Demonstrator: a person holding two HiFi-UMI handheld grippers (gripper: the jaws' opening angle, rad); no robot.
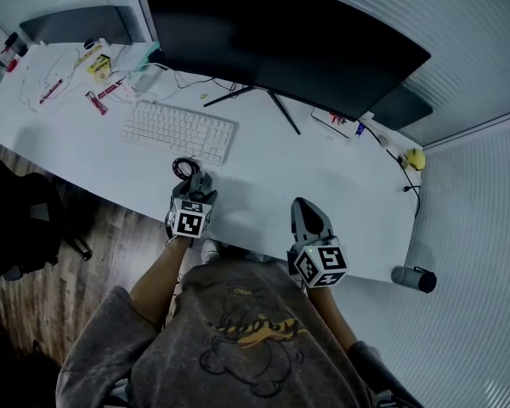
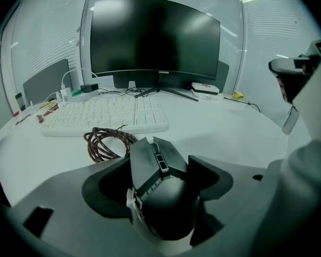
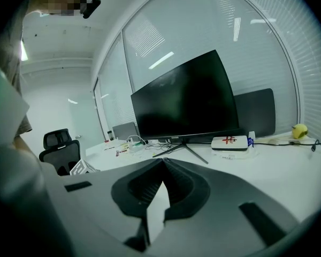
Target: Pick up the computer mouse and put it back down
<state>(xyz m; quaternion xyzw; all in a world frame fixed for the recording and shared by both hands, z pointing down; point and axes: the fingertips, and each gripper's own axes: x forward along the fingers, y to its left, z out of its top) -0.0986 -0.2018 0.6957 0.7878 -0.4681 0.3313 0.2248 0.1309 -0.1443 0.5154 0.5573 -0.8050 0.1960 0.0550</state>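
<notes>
Looking down on white desk, curved dark monitor at its back, white keyboard in front of monitor's left half. Left gripper low near desk's front edge, just in front of keyboard's right end, jaws clamped on sides of black computer mouse; resting on desk or lifted: unclear. Right gripper off to the right, well apart from mouse, jaws pressed together, nothing between. Coiled braided cable lying on desk between mouse and keyboard.

Sweatshirt: grey, cartoon print | left cube, right cube: black-white markers
</notes>
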